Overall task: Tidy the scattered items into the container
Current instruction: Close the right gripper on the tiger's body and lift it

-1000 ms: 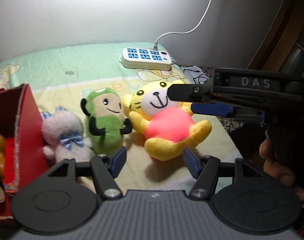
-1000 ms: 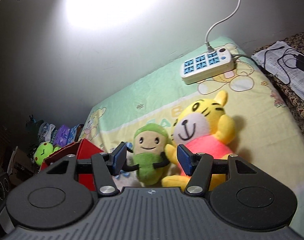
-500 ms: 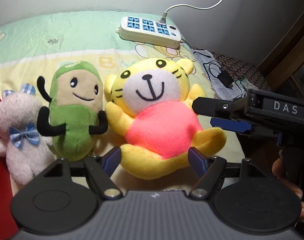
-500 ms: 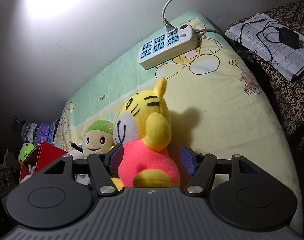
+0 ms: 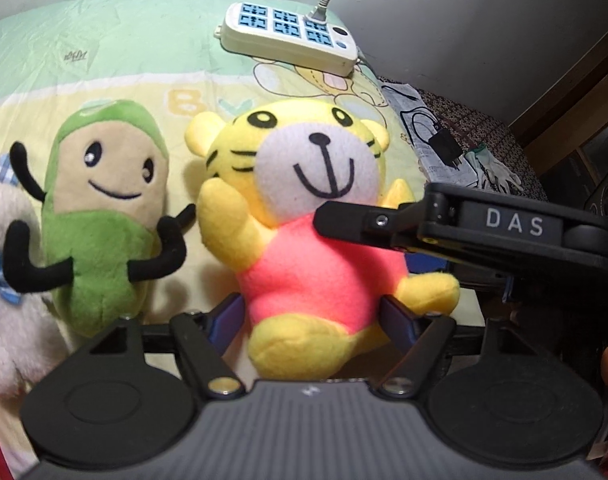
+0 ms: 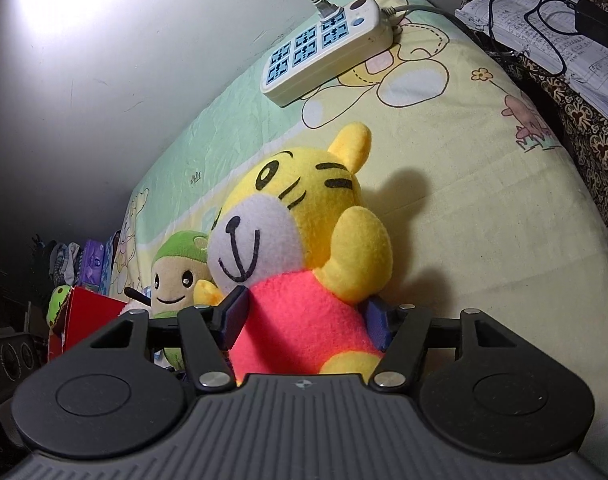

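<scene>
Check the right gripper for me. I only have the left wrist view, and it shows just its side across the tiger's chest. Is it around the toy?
Observer: Yes. In the right wrist view the right gripper is open, with one pad on each side of the tiger's pink torso.
Operator: Where's the box? I only get a red sliver.
Observer: The red box stands left of the green plush in that view, with its corner towards the camera.
Operator: Is anything in it?
Observer: Its inside is hidden. A lime-green toy shows at its left edge, but I can't tell whether it's inside or behind.
</scene>
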`<state>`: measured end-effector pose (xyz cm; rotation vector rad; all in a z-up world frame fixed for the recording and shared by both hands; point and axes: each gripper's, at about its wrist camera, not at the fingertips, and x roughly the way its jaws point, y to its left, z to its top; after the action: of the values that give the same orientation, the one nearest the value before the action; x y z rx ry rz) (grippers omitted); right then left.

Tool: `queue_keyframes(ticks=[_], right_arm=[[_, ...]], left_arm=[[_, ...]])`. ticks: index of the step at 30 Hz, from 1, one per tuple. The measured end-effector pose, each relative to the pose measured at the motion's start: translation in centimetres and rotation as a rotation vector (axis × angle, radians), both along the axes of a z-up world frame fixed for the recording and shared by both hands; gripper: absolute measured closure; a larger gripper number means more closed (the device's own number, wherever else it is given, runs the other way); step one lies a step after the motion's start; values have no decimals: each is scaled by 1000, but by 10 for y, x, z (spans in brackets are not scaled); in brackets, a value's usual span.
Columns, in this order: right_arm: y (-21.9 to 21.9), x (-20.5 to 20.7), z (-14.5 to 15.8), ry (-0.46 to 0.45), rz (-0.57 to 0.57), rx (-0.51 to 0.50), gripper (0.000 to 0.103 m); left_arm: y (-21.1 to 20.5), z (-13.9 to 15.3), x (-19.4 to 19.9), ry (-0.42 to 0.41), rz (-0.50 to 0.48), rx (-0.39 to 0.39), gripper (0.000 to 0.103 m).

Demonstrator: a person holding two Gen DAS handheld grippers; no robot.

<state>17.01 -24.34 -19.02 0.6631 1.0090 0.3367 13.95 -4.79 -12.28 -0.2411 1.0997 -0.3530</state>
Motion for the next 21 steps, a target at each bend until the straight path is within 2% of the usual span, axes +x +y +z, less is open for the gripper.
queue_keyframes(ticks=[6, 9, 21], right_arm=[[-5, -9, 5, -6, -1, 4, 56], [-7, -14, 7, -3, -7, 5, 59], [-11, -60, 43, -54, -10, -2, 59]], left_arm=[[-10, 4, -6, -23, -37, 22, 35], [-13, 7, -11, -30, -57, 20, 39], [-28, 44, -65, -133, -153, 58, 42]])
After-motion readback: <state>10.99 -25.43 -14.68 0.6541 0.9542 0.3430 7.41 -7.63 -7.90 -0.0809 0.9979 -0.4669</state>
